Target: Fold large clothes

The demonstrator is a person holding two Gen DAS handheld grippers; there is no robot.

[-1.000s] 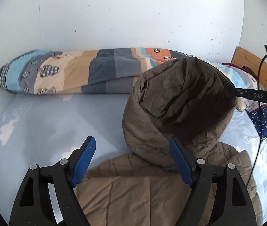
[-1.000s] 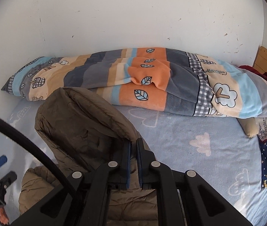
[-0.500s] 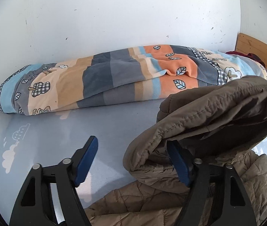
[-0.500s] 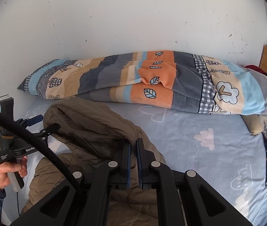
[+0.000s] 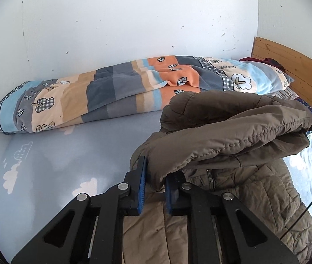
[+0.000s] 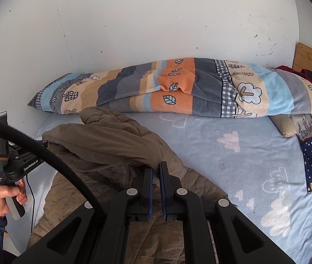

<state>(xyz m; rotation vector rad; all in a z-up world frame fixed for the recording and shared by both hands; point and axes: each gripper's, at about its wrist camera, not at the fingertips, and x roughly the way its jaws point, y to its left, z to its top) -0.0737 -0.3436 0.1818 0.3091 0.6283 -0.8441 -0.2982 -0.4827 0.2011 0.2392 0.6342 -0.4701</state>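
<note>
Left wrist view: both grippers, left gripper (image 5: 154, 181) and right gripper (image 6: 155, 177), level, jaws clamped on the jacket hood (image 5: 232, 132).

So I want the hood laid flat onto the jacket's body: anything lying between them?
Nothing visible. Both grippers, left and right, pinch the hood just above the jacket, whose quilted surface below looks bare.

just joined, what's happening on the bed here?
A person is folding a brown puffer jacket spread on the bed, with a hand-held gripper in each hand. The left hand-held gripper is shut on one end of the jacket's hood; the right hand-held gripper is shut on the other end. The hood is held up, stretched between them above the jacket body, not yet laid down. A rolled patterned blanket lies along the wall behind.
</note>
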